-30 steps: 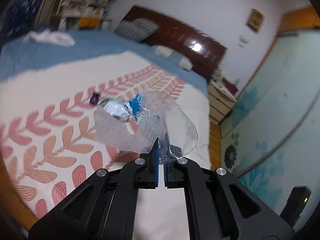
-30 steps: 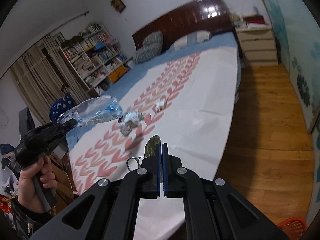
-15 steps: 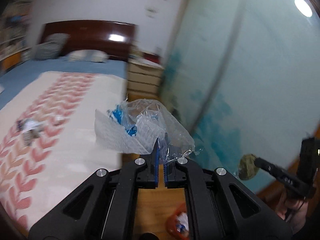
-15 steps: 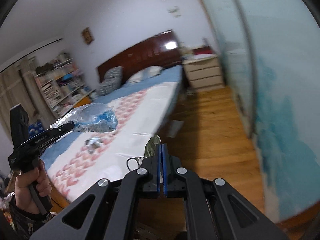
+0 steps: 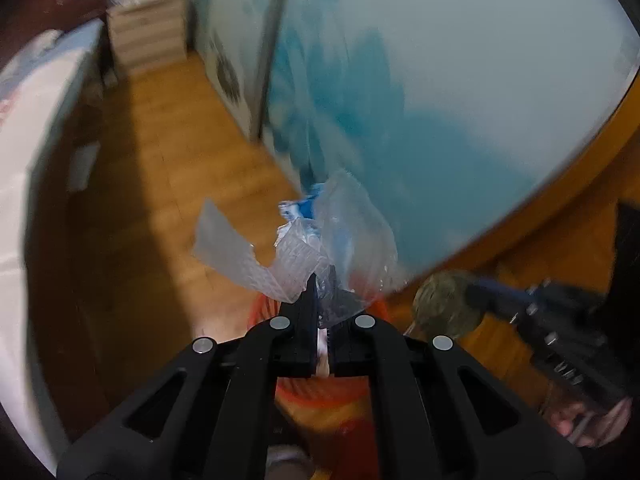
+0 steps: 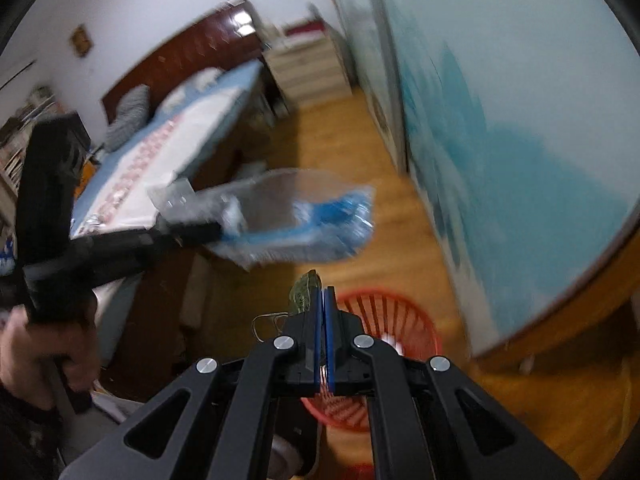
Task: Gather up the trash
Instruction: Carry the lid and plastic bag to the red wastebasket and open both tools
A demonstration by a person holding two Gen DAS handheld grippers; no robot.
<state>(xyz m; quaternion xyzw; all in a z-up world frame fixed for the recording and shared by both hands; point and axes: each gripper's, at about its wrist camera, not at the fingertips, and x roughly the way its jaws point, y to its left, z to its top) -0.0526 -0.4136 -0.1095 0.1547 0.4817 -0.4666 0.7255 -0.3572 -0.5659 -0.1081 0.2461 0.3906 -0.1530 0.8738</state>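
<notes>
Trash: one plastic wrapper in left claw; one scrap in right claw.

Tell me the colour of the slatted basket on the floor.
Red-orange; the basket shows best in the right wrist view, beyond the right gripper.

We are in a home bedroom: a made bed with dark wooden headboard, a drawer chest, wood floor beyond the gripper.
</notes>
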